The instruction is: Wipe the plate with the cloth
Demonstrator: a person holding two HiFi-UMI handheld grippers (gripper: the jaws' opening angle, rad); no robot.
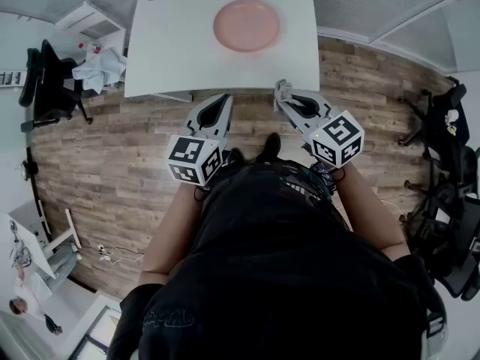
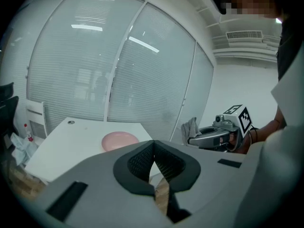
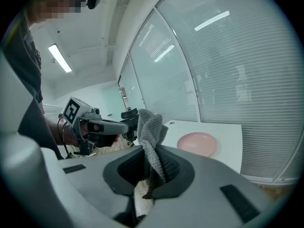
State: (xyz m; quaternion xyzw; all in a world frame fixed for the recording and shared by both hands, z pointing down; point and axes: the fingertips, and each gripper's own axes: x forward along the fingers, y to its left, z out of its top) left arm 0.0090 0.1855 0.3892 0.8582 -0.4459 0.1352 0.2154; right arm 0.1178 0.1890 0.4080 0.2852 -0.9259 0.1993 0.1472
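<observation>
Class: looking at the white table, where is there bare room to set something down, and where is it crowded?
Bare: the table left of the plate and along its near edge. Crowded: beside its left end, chair and cabinet.

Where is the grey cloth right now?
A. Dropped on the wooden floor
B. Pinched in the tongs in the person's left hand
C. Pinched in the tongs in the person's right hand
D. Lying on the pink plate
C: the right gripper view shows the grey cloth clamped between the right tongs, while the pink plate sits bare on the table beyond.
</observation>
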